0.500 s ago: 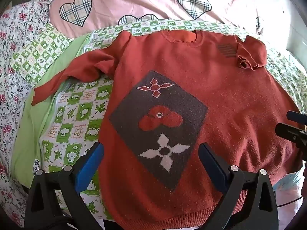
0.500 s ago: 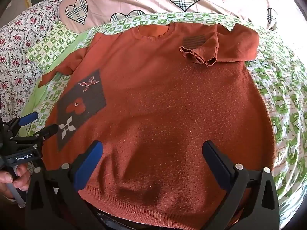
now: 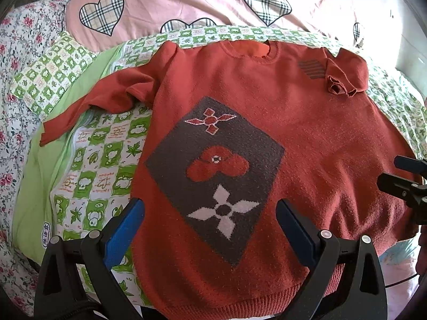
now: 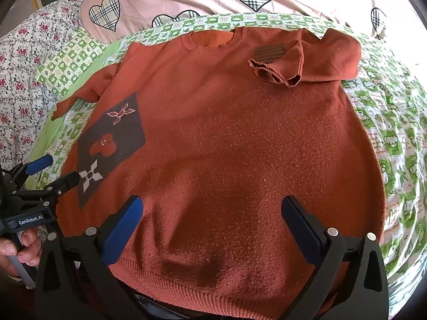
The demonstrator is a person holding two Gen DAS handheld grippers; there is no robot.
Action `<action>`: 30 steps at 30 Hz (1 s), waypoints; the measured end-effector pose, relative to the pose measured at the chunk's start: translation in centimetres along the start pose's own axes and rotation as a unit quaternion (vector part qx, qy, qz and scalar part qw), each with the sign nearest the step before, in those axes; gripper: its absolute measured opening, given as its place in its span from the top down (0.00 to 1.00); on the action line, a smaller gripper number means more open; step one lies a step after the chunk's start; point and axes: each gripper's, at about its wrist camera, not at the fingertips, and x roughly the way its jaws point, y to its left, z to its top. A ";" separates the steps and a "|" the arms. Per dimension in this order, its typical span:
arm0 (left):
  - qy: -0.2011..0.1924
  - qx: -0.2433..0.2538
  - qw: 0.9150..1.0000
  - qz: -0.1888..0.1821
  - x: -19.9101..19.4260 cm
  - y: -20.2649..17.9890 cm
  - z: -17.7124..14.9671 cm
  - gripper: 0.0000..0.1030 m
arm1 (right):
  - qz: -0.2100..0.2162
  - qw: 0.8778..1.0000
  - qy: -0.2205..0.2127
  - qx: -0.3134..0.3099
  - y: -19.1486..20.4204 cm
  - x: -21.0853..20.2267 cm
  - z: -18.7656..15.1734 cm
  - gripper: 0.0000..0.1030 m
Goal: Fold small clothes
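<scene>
Above the sweater (image 4: 226, 146) hem, both grippers apparently gape, touching nothing.

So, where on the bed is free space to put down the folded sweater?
Free: the green checked sheet right of the sweater, and the strip between its body and the stretched left sleeve. Crowded: the middle, under the sweater.
</scene>
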 end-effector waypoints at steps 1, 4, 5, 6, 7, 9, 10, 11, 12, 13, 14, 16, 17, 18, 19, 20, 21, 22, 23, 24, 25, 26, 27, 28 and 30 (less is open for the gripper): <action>0.001 0.000 1.000 -0.001 0.0 0.0 0.0 0.04 | 0.002 1.000 0.001 0.001 -0.1 0.0 0.2 0.00; -0.001 0.001 1.000 -0.002 0.1 0.1 -0.1 0.04 | 0.004 1.000 0.001 0.000 0.0 0.0 0.2 0.00; -0.002 0.001 1.000 -0.002 0.1 0.1 -0.1 0.04 | 0.004 1.000 -0.001 -0.001 0.0 0.0 0.2 0.00; -0.006 0.002 1.000 0.000 0.1 0.1 -0.1 0.04 | 0.003 1.000 -0.002 -0.002 0.0 0.0 0.2 0.00; -0.006 0.001 1.000 -0.001 0.1 0.1 -0.1 0.04 | 0.003 1.000 -0.003 -0.002 0.0 -0.1 0.2 0.00; -0.008 -0.002 1.000 -0.004 0.1 0.1 -0.1 0.04 | 0.003 1.000 -0.004 -0.001 0.1 -0.1 0.2 0.00; -0.007 -0.002 1.000 -0.004 0.1 0.0 -0.1 0.04 | 0.004 1.000 -0.004 0.000 0.1 -0.2 0.2 0.00; -0.008 -0.003 1.000 -0.005 0.1 0.0 -0.1 0.04 | 0.003 1.000 -0.005 0.001 0.1 -0.2 0.2 0.00; -0.007 -0.003 1.000 -0.006 0.0 0.0 -0.1 0.04 | 0.003 1.000 -0.005 0.001 0.1 -0.3 0.2 0.00; 0.001 -0.001 1.000 -0.004 0.1 0.0 -0.1 0.04 | 0.002 1.000 -0.005 0.001 0.0 -0.3 0.2 0.00; 0.002 -0.001 1.000 -0.004 0.1 0.0 -0.1 0.04 | 0.004 1.000 -0.004 0.003 0.0 -0.4 0.2 0.00; 0.006 -0.002 1.000 -0.005 0.1 0.0 -0.1 0.04 | 0.002 1.000 -0.002 0.004 -0.1 -0.4 0.2 0.00; 0.006 -0.002 1.000 -0.006 0.1 0.0 -0.1 0.04 | 0.001 1.000 -0.001 0.004 -0.1 -0.4 0.2 0.00; 0.010 -0.003 1.000 -0.009 0.1 0.0 -0.1 0.04 | 0.002 1.000 0.000 0.004 -0.1 -0.4 0.3 0.00; 0.013 -0.003 1.000 -0.010 0.1 0.0 -0.1 0.04 | 0.006 1.000 -0.001 0.006 -0.1 -0.5 0.3 0.00; 0.014 -0.004 1.000 -0.010 0.1 0.0 -0.1 0.04 | 0.006 1.000 -0.001 0.007 -0.2 -0.4 0.3 0.00; 0.013 -0.003 1.000 -0.010 0.1 0.0 0.0 0.04 | 0.006 1.000 -0.001 0.008 -0.2 -0.4 0.4 0.00; 0.013 -0.001 1.000 -0.008 0.1 0.0 0.0 0.04 | 0.008 1.000 -0.001 0.008 -0.2 -0.5 0.4 0.00; 0.011 0.001 1.000 -0.005 0.1 -0.1 0.0 0.04 | 0.008 1.000 -0.001 0.009 -0.2 -0.5 0.4 0.00; 0.003 0.004 1.000 0.000 0.1 -0.1 0.0 0.04 | 0.010 1.000 -0.001 0.010 -0.2 -0.5 0.5 0.00; -0.002 0.007 1.000 0.003 0.1 -0.2 0.0 0.04 | 0.010 1.000 -0.002 0.010 -0.2 -0.5 0.5 0.00; -0.002 0.008 1.000 0.003 0.1 -0.2 0.1 0.04 | 0.014 1.000 -0.002 0.012 -0.2 -0.5 0.5 0.00; -0.014 0.008 1.000 0.004 0.1 -0.3 0.1 0.04 | 0.016 1.000 -0.003 0.014 -0.2 -0.5 0.5 0.00; -0.018 0.008 1.000 0.004 0.1 -0.3 0.1 0.04 | 0.016 1.000 -0.002 0.014 -0.2 -0.5 0.5 0.00; -0.016 0.010 1.000 0.005 0.2 -0.3 0.2 0.04 | 0.029 0.999 0.003 0.023 -0.2 -0.6 0.6 0.00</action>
